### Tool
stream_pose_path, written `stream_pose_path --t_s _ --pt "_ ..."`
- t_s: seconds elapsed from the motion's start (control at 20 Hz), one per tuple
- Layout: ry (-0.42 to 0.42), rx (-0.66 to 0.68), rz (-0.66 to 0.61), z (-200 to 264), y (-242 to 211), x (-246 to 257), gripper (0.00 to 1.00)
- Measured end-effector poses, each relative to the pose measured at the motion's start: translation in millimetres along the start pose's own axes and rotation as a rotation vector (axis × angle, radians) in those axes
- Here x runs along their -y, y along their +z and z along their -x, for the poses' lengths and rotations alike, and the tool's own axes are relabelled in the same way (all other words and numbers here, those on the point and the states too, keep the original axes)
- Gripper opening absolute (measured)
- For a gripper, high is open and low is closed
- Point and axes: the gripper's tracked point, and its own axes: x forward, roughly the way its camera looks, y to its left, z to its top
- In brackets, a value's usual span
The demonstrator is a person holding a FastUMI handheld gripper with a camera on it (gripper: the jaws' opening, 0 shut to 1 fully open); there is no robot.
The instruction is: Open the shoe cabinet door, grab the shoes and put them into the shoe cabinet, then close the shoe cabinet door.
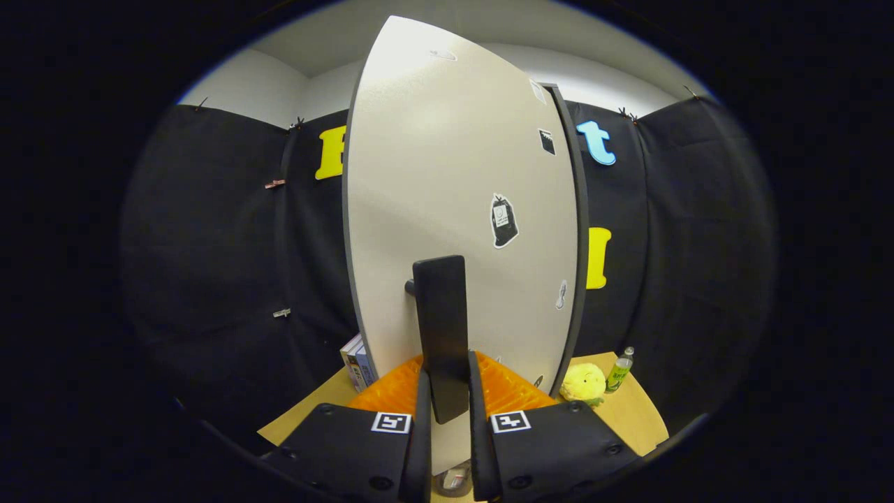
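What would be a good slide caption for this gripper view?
Gripper shut on the dark handle of the pale shoe cabinet door.

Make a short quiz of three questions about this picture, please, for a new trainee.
1. True or false: the gripper has its fingers closed on the dark handle of the white cabinet door.
2. Which thing stands beside the yellow plush toy, past the door's edge?
A. a cup
B. a small bottle
C. a shoe
3. Fill in: on the side of the door away from the toy, some ______ stand upright on the wooden table.

Key:
1. True: both fingers press on the handle's sides.
2. B
3. books
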Motion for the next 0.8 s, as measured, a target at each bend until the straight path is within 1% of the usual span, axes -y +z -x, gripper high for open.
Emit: stream_pose_path --t_s 0.4,0.5,0.6,0.8 --pt "-0.096 -0.004 -0.065 33.9 -0.2 48.7 0.26" --pt "-0.101 -0.005 -0.06 39.5 -1.9 56.4 0.26" --pt "-0.104 -0.01 -0.045 43.7 -4.5 65.2 0.21" --pt "-0.131 -0.001 -0.051 50.7 -0.9 85.7 0.21"
